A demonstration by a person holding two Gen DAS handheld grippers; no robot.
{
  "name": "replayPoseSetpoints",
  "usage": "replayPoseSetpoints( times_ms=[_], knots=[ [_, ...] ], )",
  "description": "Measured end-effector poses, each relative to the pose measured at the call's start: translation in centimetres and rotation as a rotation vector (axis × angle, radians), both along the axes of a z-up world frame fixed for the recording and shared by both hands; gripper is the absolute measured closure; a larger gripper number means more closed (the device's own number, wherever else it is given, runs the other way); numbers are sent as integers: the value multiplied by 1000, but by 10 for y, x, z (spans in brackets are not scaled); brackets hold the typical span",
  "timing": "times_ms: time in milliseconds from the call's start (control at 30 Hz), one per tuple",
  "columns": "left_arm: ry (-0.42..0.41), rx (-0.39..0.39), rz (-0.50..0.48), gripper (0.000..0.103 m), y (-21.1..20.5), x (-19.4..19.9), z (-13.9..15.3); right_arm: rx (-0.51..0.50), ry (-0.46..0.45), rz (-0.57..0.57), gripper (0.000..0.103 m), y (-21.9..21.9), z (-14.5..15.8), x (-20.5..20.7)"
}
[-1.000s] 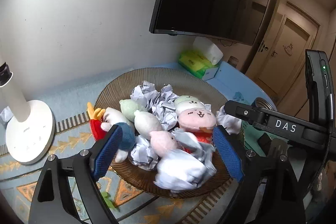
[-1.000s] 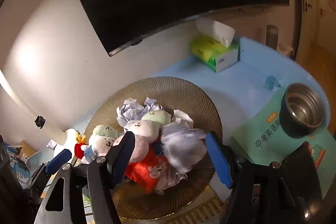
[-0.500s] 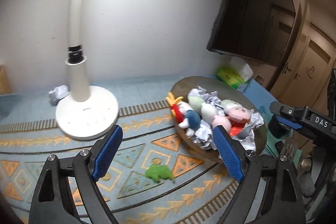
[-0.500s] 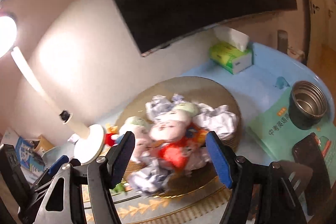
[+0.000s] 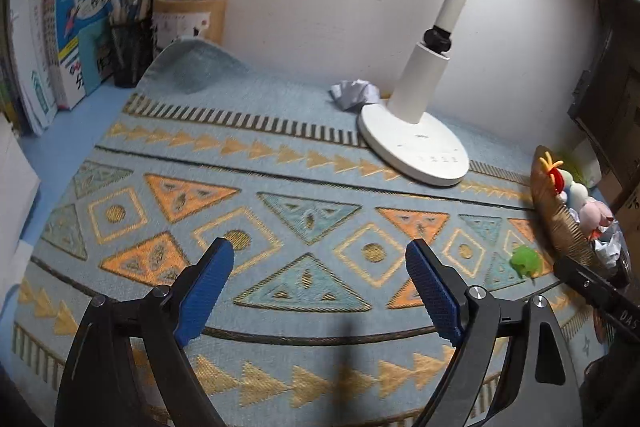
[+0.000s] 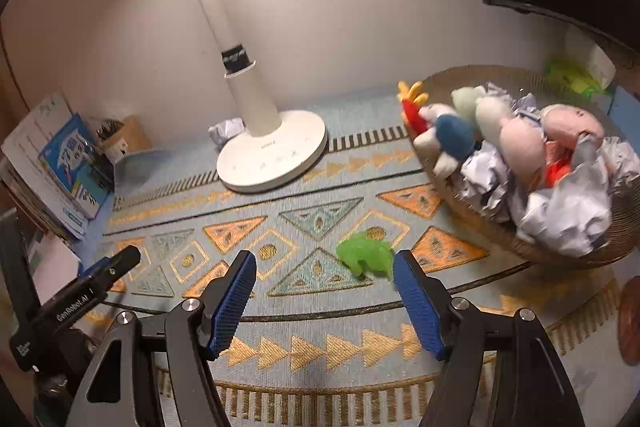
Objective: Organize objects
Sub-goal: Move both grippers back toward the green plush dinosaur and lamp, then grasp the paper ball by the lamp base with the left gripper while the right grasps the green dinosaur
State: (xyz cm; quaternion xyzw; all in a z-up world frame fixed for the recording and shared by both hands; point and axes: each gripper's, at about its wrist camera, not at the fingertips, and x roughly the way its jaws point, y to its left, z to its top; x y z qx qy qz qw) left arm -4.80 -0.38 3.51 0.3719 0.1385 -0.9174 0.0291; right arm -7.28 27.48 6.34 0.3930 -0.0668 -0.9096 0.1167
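Hovering over the patterned mat [image 5: 304,155] on the bench, the left hand-held gripper [image 5: 320,259] has its blue pads [image 5: 204,291] set wide apart with nothing between them. At the far right edge of this view sits the woven basket [image 5: 560,223], with plush toys and crumpled paper in it, and a small green toy [image 5: 527,259] lies on the mat just beside it. A white lamp base [image 5: 416,143] stands near the wall with a crumpled paper ball [image 5: 354,93] touching it, and a pen holder [image 5: 130,53] stands beside the books at the left.

From the right wrist, the right hand-held gripper [image 6: 324,267] is also parted and empty; the green toy [image 6: 366,255] lies on the mat just ahead of its right pad. The woven basket [image 6: 516,247] at the right holds plush toys [image 6: 520,147] piled with crumpled paper [image 6: 568,211].
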Motion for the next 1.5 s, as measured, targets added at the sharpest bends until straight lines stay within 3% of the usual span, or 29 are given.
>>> replayPoseSetpoints(
  times_ms=[33, 133, 233, 433, 667, 800, 900, 1000, 1067, 1200, 1300, 1500],
  knots=[
    [-35, 13, 13, 17, -4, -3, -4, 14, 4, -1, 34, -5, -10, 1],
    [-13, 52, 18, 16, -9, -5, -3, 65, -34, -15, 34, -12, -30, -3],
    [-32, 58, -10, 16, -5, -7, -6, 23, -56, -36, 34, 0, -33, -10],
    [-20, -9, -22, 16, 8, -4, -5, -38, -82, -98, 34, 18, -34, -13],
    [-25, -36, -18, 16, 11, -3, -5, 18, -96, -147, 34, 16, -35, -18],
    [-59, 11, -42, 16, 7, -14, 0, 55, -129, -130, 34, 12, -34, -34],
    [-46, 43, -68, 16, 2, -37, 18, 78, -140, -138, 34, 13, -32, -46],
    [3, -6, -84, 16, 2, -76, 36, 49, -169, -168, 33, 19, -41, -50],
    [22, -20, -89, 16, 1, -107, 38, 62, -137, -187, 34, 18, -42, -47],
    [6, -15, -94, 16, 0, -168, 22, 119, -117, -192, 34, 9, -41, -48],
    [-17, 32, -95, 16, -2, -201, 6, 130, -119, -185, 38, 8, -42, -50],
    [-54, 41, -112, 16, 3, -238, -8, 146, -109, -158, 46, 2, -42, -50]
  ],
)
